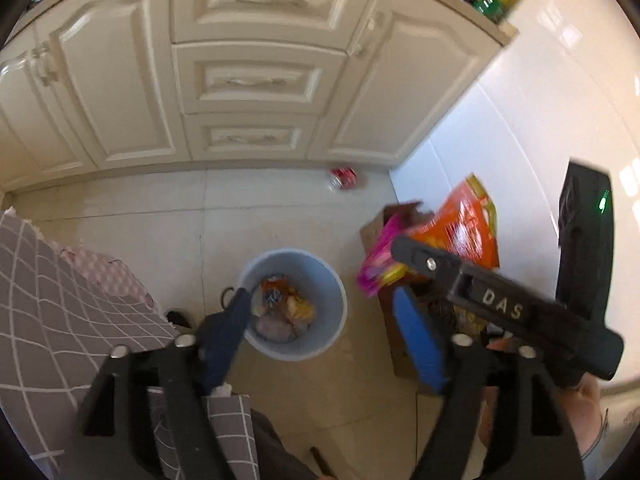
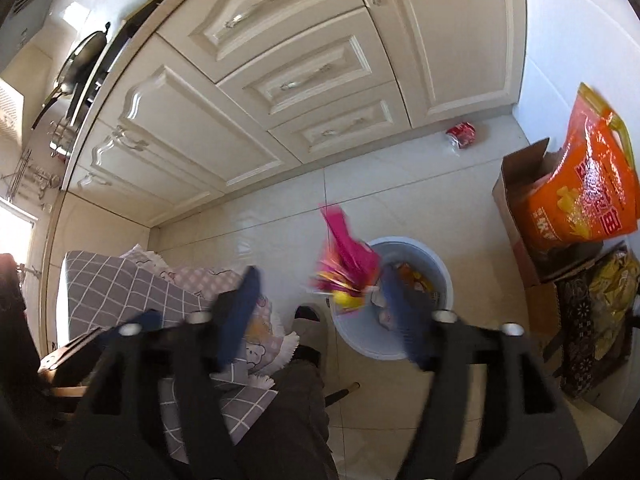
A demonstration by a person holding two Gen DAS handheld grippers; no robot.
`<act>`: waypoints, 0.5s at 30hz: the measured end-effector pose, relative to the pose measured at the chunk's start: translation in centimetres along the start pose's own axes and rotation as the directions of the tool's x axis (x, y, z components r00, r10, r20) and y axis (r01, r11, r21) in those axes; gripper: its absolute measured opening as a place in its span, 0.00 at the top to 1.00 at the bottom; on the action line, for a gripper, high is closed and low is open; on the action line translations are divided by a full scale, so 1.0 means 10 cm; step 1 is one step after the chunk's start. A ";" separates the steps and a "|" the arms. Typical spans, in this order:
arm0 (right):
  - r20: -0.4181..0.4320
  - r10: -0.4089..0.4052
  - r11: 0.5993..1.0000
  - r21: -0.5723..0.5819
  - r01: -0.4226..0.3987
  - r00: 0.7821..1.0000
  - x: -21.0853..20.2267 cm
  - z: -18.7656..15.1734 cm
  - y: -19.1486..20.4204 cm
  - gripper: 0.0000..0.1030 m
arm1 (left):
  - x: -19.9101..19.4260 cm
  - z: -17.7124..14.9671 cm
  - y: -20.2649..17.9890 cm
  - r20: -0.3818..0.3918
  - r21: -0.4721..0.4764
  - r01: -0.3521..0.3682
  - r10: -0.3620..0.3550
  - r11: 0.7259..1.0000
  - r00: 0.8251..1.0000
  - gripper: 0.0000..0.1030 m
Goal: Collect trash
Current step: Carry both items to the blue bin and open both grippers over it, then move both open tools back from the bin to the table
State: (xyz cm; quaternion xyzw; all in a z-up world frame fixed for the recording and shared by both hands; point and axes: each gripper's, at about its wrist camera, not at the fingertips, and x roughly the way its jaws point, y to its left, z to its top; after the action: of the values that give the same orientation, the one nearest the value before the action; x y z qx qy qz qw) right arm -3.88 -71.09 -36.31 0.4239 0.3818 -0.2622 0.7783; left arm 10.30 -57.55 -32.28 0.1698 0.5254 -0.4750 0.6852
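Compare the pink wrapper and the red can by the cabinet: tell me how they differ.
The pink wrapper is flat, crinkled foil with yellow on it, blurred in mid-air just over the blue bin; the red can is a small rounded thing lying on the floor tiles against the cabinet base. The wrapper is next to the bin, the can far from it. Neither is in the bin yet, and no gripper holds either.

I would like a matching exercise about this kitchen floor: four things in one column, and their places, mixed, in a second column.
Things:
1. red can
2. pink wrapper
3. orange bag
4. blue bin

Places:
A. in a cardboard box
B. in the air above the bin
C. on the floor by the cabinet
D. on the floor tiles, trash inside

Pairs: 1-C, 2-B, 3-A, 4-D
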 end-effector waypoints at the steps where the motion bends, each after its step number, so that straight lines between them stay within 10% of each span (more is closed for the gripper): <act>1: 0.001 -0.003 1.000 0.006 0.003 1.000 0.00 0.00 -0.01 0.26 | -0.02 0.01 0.02 0.004 -0.010 -0.005 0.005 1.000 1.000 0.22; 6: 0.021 -0.027 0.999 0.021 0.027 0.999 -0.03 -0.03 -0.03 0.06 | -0.15 0.01 0.11 0.024 -0.028 -0.041 0.041 0.999 0.999 0.16; 15: 0.040 -0.044 0.999 -0.010 0.044 0.998 -0.17 -0.11 0.10 0.06 | -0.45 -0.12 0.14 0.070 -0.051 -0.068 0.071 0.996 0.995 0.08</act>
State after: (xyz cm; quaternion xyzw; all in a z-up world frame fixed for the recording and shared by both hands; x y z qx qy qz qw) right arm -4.56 -69.51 -34.82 0.4058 0.3770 -0.2855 0.7821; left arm 10.85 -53.83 -29.11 0.1542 0.5055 -0.4439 0.7236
